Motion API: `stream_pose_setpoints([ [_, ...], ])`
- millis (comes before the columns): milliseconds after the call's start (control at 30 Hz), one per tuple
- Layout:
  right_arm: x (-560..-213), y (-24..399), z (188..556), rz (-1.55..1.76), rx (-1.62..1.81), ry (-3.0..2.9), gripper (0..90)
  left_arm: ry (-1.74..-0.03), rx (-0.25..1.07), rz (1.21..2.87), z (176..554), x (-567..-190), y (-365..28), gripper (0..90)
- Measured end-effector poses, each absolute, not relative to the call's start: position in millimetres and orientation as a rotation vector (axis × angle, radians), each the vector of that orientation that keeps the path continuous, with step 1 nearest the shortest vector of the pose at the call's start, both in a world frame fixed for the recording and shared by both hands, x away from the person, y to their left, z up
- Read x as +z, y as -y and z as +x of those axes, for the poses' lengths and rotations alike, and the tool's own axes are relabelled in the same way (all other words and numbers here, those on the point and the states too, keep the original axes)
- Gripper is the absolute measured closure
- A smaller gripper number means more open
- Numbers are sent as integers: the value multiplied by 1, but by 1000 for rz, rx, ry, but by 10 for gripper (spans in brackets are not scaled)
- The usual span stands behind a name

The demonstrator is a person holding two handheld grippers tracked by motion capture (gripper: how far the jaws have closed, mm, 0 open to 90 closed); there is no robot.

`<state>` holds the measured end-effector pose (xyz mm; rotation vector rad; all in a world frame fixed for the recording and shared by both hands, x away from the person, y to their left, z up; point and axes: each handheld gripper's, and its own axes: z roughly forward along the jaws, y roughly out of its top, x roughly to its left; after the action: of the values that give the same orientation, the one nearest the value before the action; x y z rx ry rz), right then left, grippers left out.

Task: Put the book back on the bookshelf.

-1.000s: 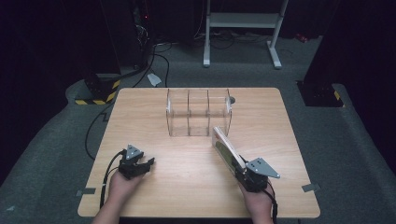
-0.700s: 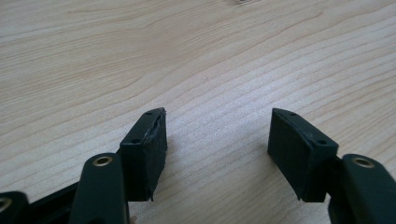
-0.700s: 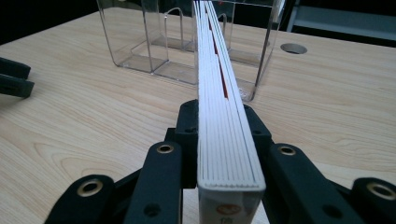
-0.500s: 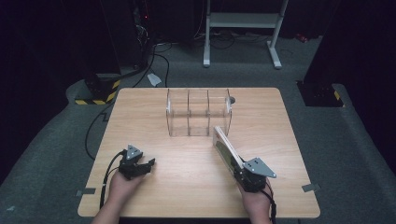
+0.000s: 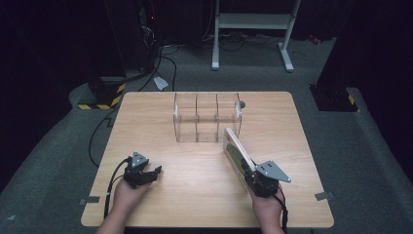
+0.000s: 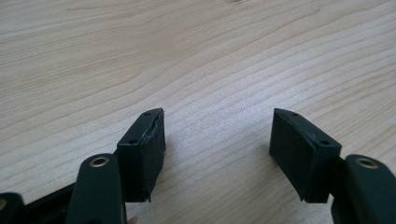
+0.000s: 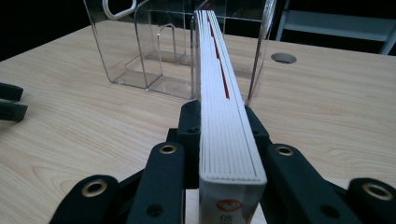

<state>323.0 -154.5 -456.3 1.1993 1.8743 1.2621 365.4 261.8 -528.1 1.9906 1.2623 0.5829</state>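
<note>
Dark room, grey floor [image 5: 58, 161], white stand [image 5: 253, 22] at far end. Wood table [image 5: 195, 195]; clear rack [image 5: 207, 117] at far centre. Right gripper [image 5: 251, 175] clamps book [image 5: 238, 151], near right, tip by rack. Left gripper [image 5: 155, 171] near left, jaws apart, just opened wider, nothing between them.
</note>
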Motion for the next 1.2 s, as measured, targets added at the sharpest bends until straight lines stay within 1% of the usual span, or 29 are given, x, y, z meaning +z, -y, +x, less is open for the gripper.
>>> stream_pose_setpoints([
  [367,-438,145,329,1168,1271,-1833,756,-1257,581,1994,366,-528,-261,357],
  [533,-432,143,338,1174,1277,-1801,756,-1259,581,1989,366,-528,-261,356],
  [800,-427,136,362,1191,1264,-1756,756,-1258,581,1991,366,-528,-261,356],
  [1200,-430,116,407,1209,1216,-1722,756,-1257,579,1994,366,-528,-261,355],
])
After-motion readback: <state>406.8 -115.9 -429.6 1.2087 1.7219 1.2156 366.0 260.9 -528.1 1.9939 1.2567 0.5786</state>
